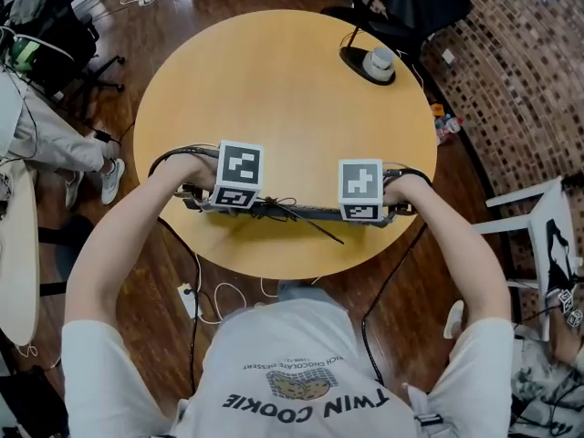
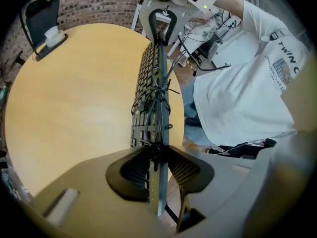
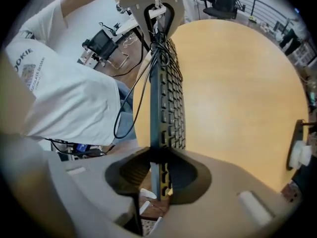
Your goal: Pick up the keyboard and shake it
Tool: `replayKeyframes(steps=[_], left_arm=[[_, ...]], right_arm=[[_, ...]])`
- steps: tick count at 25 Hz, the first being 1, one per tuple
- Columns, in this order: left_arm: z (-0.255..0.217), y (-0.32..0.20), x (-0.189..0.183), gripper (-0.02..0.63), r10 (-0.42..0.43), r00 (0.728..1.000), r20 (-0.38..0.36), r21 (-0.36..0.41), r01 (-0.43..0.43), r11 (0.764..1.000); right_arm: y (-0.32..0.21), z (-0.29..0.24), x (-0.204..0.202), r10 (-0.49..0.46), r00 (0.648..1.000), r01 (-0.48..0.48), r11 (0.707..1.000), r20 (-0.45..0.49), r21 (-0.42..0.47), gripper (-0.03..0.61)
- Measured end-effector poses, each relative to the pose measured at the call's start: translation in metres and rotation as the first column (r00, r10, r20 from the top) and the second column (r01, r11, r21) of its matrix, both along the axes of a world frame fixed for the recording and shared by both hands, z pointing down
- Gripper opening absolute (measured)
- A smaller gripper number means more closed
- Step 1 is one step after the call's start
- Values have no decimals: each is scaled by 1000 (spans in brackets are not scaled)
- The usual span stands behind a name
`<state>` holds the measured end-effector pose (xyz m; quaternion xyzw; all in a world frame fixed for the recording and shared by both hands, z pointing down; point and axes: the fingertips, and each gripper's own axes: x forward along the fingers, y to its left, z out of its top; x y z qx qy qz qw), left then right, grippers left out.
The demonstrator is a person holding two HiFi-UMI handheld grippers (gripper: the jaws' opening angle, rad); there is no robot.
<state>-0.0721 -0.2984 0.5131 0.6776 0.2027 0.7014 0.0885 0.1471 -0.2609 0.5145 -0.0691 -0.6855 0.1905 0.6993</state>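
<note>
Currently both tools are clamped on the keyboard (image 1: 292, 211), one at each end. The left gripper (image 1: 214, 197) holds the left end; its own view shows the two dark pads (image 2: 130, 170) pressed on either side of the thin board edge, with the left gripper (image 2: 157, 165) closed on it. The right gripper (image 1: 379, 210) holds the right end in the same way, and its view shows the right gripper (image 3: 159, 170) shut against the board.

The keyboard (image 2: 148, 83) stands on its long edge, key face turned away from me toward the far side of the table (image 1: 274, 89). It sits over the near part of the round tabletop. I cannot tell whether its lower edge touches the wood. A dark cable (image 2: 159, 95) is wound around the middle of the board, and one loose strand (image 1: 315, 226) trails toward the near rim.

Pose: both forearms are bare and reach forward, elbows spread wide. The left hand (image 1: 187, 173) and right hand (image 1: 406, 190) are level with each other, and the marker cubes (image 1: 239, 173) face up at the camera. The two grippers point inward at one another along the length of the board
</note>
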Motion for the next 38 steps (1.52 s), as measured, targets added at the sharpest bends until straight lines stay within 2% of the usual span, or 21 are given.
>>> replayKeyframes(steps=[4, 6, 13, 17, 20, 31, 38], left_arm=[[-4, -18, 1, 115, -3, 999, 36, -46, 4, 999], [-4, -25, 4, 112, -4, 999, 40, -55, 6, 998], [1, -61, 11, 108, -5, 1000, 25, -22, 6, 1000], [12, -86, 15, 103, 2, 1000, 14, 71, -3, 997], [22, -97, 17, 114, 12, 999, 36, 90, -15, 996], [55, -125, 18, 126, 13, 997, 74, -16, -12, 1000], [70, -135, 18, 133, 24, 992, 125, -49, -18, 999]], right_arm=[[-16, -3, 1, 27, 999, -23, 990, 25, -138, 104], [-24, -3, 3, 26, 999, -19, 984, 39, -178, 106], [-66, 3, 7, 32, 995, -17, 986, 92, -168, 106], [-85, 18, 10, 23, 995, -9, 989, 94, -151, 104], [-96, 27, 13, 33, 994, -13, 982, 102, -189, 103], [-128, 52, 14, 107, 982, -50, 941, 155, -335, 107], [-142, 67, 14, 120, 981, -60, 934, 150, -353, 114]])
